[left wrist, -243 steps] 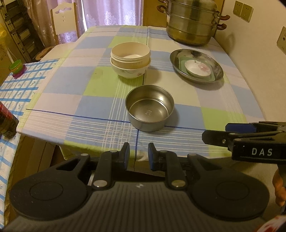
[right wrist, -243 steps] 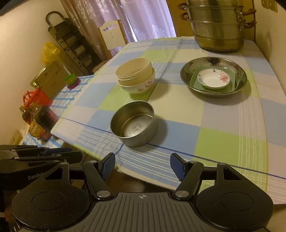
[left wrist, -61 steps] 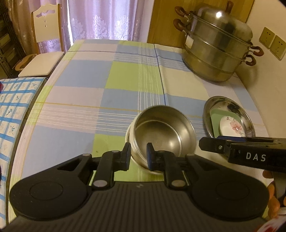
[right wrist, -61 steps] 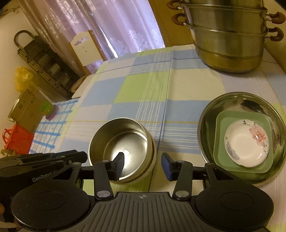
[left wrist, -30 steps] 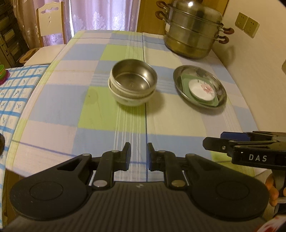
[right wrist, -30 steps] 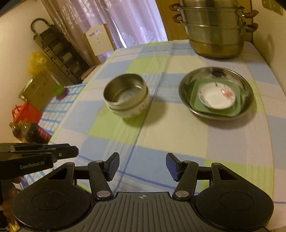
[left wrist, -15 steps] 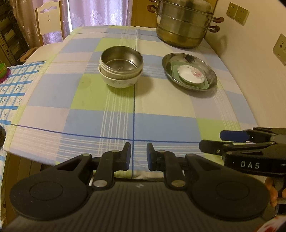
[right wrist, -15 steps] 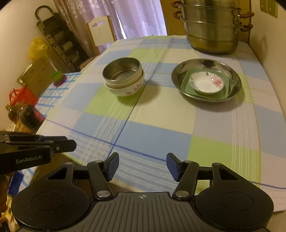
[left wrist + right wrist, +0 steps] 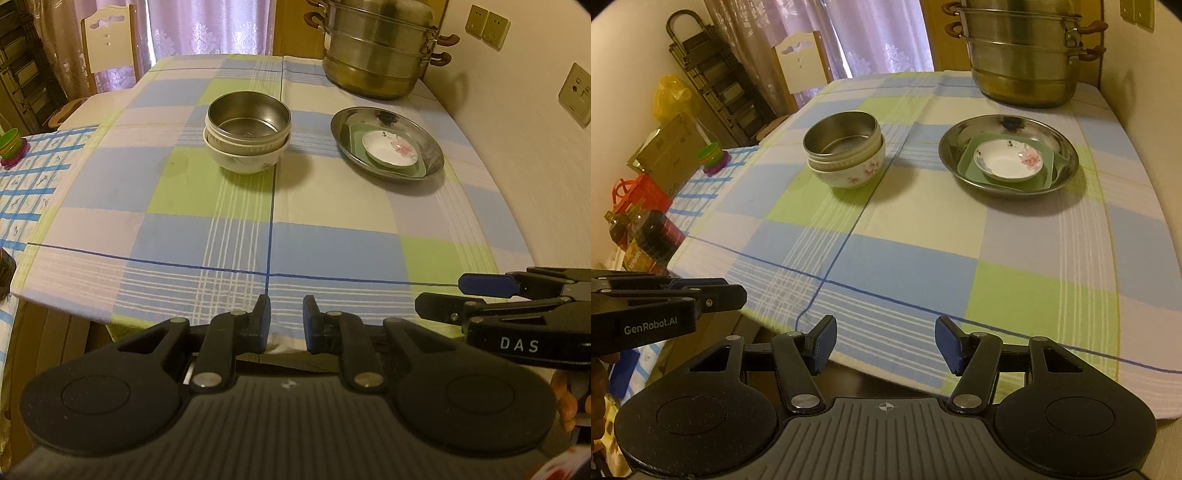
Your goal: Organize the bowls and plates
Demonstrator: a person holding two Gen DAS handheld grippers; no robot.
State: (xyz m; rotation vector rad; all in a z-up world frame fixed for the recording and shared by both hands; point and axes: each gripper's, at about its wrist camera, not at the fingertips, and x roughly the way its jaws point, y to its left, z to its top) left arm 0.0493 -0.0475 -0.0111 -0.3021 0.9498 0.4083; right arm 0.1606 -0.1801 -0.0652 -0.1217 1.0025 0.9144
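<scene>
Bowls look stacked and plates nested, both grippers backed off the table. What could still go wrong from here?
1. The steel bowl sits proud in the bowl stack, not fully seated; a nudge might tip it.
2. The small dish rests loose on the green plate inside the steel plate; moving that plate could slide them.

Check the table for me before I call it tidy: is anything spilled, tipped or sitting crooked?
Nothing stands out. The steel bowl sits nested level in the stacked bowls, and the small floral dish rests on the green square plate inside the steel plate. No spills show on the tablecloth.
</scene>
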